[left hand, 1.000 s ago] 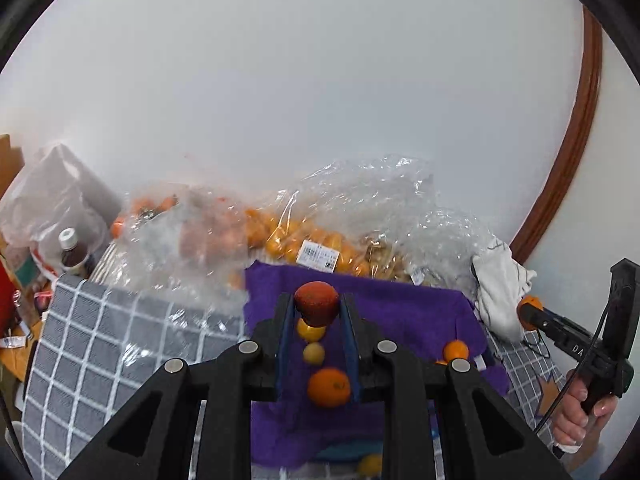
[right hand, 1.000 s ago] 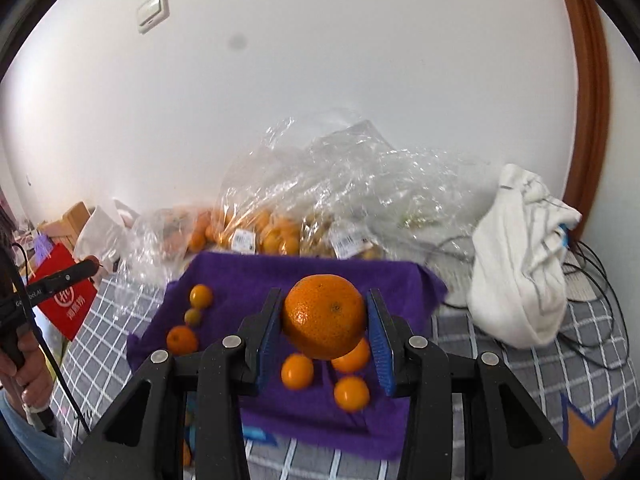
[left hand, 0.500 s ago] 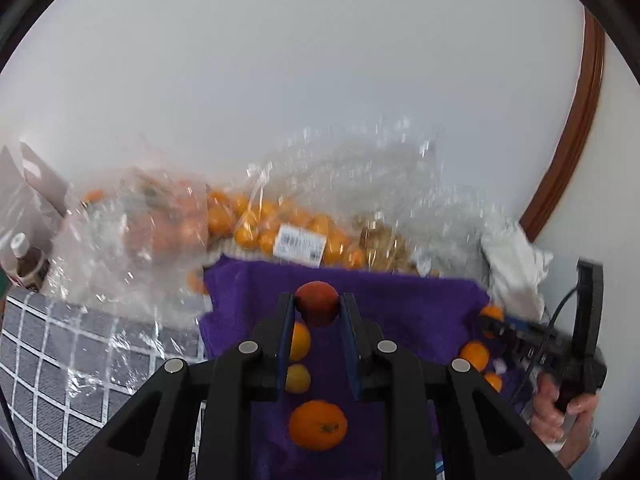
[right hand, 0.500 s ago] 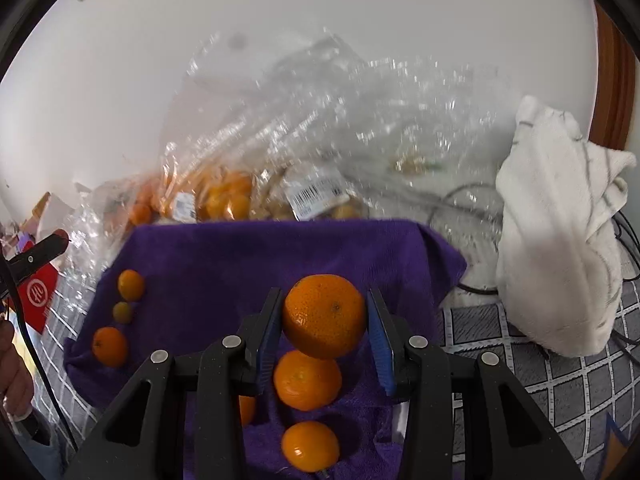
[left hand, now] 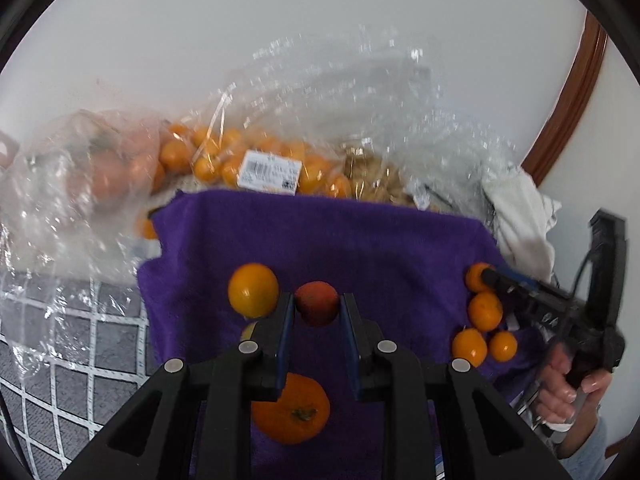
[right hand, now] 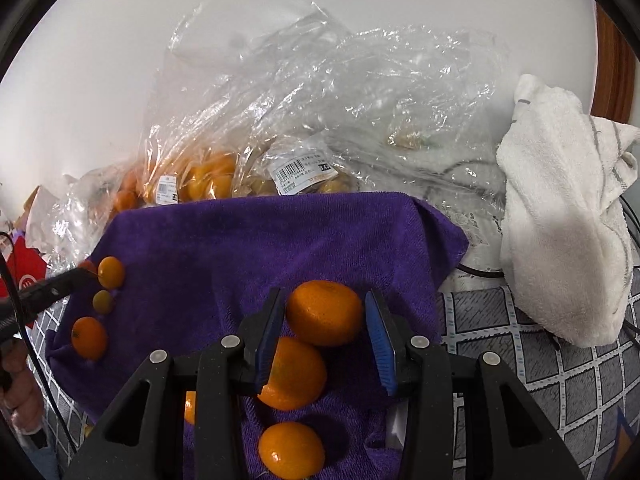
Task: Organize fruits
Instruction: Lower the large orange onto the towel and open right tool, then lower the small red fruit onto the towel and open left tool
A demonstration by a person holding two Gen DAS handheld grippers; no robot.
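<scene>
1. White wall stands behind a pile of clear plastic bags (right hand: 352, 92) with fruit inside, and in front of them a purple towel (right hand: 260, 240) lies on a grey checked cloth (right hand: 560, 368).
2. On the left side, the left gripper (left hand: 317, 310) holds a small reddish fruit (left hand: 317, 303) between its blue pads; the jaws are narrow and closed on it. This fruit is just above the towel, directly beside a yellow-orange fruit (left hand: 253, 290) on its left, and a bigger orange with a stem (left hand: 292, 414) lies nearer to the camera (so these seem to form a row).
3. On the right side, the right gripper (right hand: 325, 314) holds a large orange (right hand: 325, 312); the jaws are wide, and the right pad seems to have a small gap, so the grip may be loosening.
4. Directly under and behind this orange, two other oranges (right hand: 294, 376) lie in a line toward the camera; the held one is at the far end of the line, low over the towel.
5. Probably each hand only needs to lower and let go.
</scene>
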